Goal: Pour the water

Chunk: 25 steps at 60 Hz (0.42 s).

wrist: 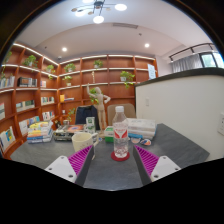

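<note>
Your gripper (113, 160) was spread wide, gripping nothing. Water bottle (120, 133) stood upright on the table (185, 145), just ahead, centred between the fingers: probably lined up for a side grasp before pouring.

Water bottle (120, 132) between parted fingers (80, 158)

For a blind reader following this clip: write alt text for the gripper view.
A clear plastic water bottle with a red label stands upright on a grey table, between and just ahead of the open gripper, whose fingers do not touch it. Beyond it lie a clear plastic container and wooden wall shelves.
</note>
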Motion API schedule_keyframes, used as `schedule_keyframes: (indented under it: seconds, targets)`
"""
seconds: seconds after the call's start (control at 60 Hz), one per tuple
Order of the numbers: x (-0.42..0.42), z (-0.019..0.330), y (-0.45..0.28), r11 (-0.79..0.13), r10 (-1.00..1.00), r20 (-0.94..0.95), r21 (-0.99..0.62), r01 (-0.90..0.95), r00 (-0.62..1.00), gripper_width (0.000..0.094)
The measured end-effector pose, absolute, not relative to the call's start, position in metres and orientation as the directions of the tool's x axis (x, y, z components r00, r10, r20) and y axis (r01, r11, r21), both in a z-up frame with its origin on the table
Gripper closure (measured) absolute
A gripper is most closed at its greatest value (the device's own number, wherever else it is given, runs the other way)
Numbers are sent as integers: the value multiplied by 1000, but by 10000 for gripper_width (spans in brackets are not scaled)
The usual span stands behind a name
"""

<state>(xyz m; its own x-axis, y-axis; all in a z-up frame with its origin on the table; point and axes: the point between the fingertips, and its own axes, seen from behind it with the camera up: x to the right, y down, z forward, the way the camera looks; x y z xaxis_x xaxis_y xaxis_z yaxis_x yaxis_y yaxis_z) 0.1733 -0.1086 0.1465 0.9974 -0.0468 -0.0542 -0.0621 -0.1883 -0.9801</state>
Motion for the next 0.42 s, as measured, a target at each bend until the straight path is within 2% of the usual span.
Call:
schedule_keyframes:
  seconds: [0.417]
  targets:
    - [160,155,-112,-186,-32,-32,-982,-38,999,107]
